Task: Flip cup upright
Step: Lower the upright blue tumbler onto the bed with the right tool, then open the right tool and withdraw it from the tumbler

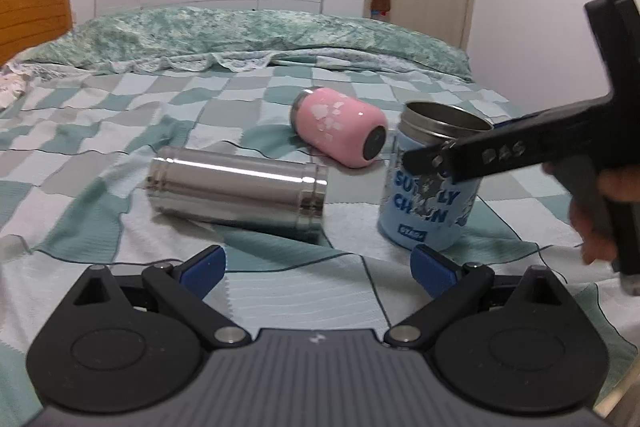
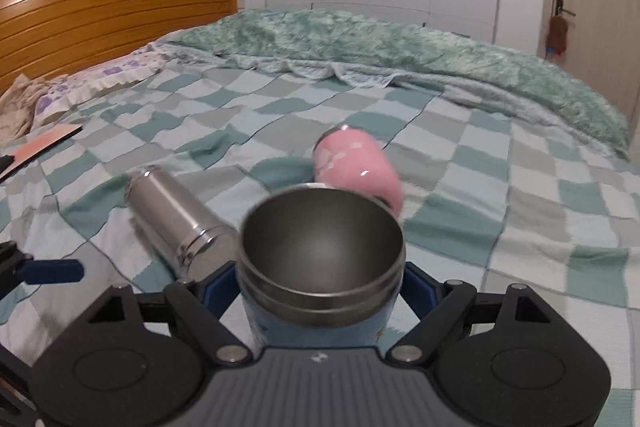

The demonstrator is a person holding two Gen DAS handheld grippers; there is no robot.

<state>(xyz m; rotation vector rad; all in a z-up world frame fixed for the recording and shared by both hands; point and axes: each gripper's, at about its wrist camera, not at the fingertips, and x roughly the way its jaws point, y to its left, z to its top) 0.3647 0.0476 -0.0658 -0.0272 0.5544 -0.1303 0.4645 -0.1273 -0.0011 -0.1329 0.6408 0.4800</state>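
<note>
The right hand-held gripper is clamped on the blue cup, one blue pad on each side of the cup's upper wall just under the steel rim. The cup stands nearly upright on the checked bedspread, tilted slightly, its open mouth facing up; the right wrist view looks straight down into the dark steel interior. In the left wrist view the right hand-held gripper's black finger crosses the cup's printed side just below the rim, and the person's right hand grips the handle behind it.

The left hand-held gripper hovers low over the bedspread with its jaws spread wide and nothing between the blue pads. The blue cup sits just ahead of its right pad, close but apart from it.

A silver steel cup lies on its side directly ahead of the left hand-held gripper, its long axis running crosswise. Seen from the right hand-held gripper, it lies to the left of the blue cup, one end nearly at the cup's wall; whether they touch cannot be told. A pink cup lies tipped on its side beyond the blue cup, its dark base turned towards the left hand-held gripper. A rumpled green quilt lies across the far part of the bed, with the wooden headboard far to the left.
</note>
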